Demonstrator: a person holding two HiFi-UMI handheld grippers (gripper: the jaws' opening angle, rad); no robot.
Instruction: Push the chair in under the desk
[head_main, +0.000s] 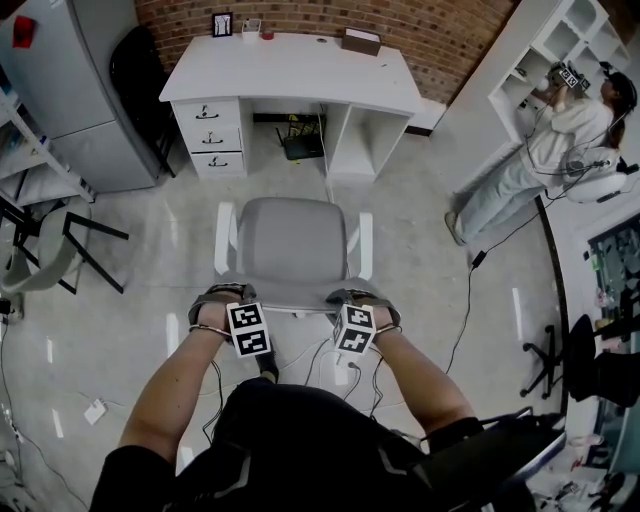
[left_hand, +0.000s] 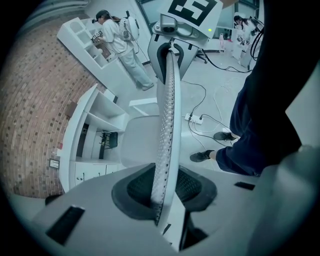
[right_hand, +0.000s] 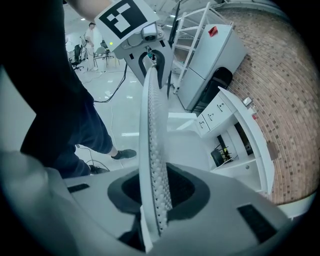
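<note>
A grey chair (head_main: 290, 245) with white armrests stands on the floor a short way in front of the white desk (head_main: 290, 70), its seat facing the knee space. My left gripper (head_main: 222, 296) and right gripper (head_main: 352, 298) sit on the top edge of its backrest, left and right of centre. In the left gripper view the mesh backrest (left_hand: 167, 110) runs between the dark pads of that gripper (left_hand: 162, 190), which is shut on it. The right gripper (right_hand: 157, 192) clamps the backrest (right_hand: 152, 120) the same way.
A small black device (head_main: 300, 140) stands in the desk's knee space beside the drawers (head_main: 212, 138). Cables (head_main: 465, 300) trail over the floor near the chair. A person (head_main: 545, 150) works at a white shelf at right. A grey cabinet (head_main: 70, 90) and a black chair (head_main: 140, 70) stand at left.
</note>
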